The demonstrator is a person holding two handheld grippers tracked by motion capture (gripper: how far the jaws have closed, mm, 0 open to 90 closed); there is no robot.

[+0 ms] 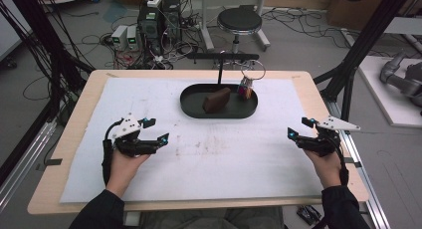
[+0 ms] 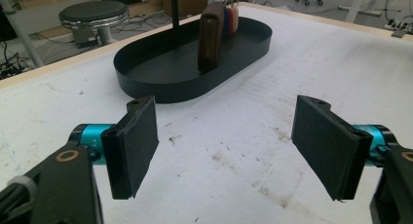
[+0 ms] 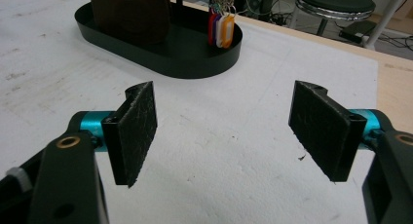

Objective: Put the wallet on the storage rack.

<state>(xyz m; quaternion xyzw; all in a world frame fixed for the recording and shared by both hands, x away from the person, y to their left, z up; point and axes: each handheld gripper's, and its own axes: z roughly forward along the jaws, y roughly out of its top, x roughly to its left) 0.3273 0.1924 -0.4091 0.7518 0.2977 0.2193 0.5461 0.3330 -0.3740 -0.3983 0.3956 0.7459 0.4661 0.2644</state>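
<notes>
Brown wallet (image 1: 216,100) stands on edge in black tray (image 1: 191,107), beside key tags (image 1: 245,88). My left gripper (image 1: 155,130) and right gripper (image 1: 297,128) both spread, well apart from it. Risk: clumsy pinch topples wallet

Brown wallet (image 3: 130,14) in the black tray (image 3: 195,63): top cut off by upper picture edge in right gripper view. Key tags (image 3: 220,29): their ring and the keys above run out of frame there; in high view (image 1: 245,87) too small to tell colours or count. Upright post (image 2: 175,12) of the tray stand cut by upper edge in left gripper view. Worktop (image 1: 74,114) near edge partly hidden behind the person's sleeves
</notes>
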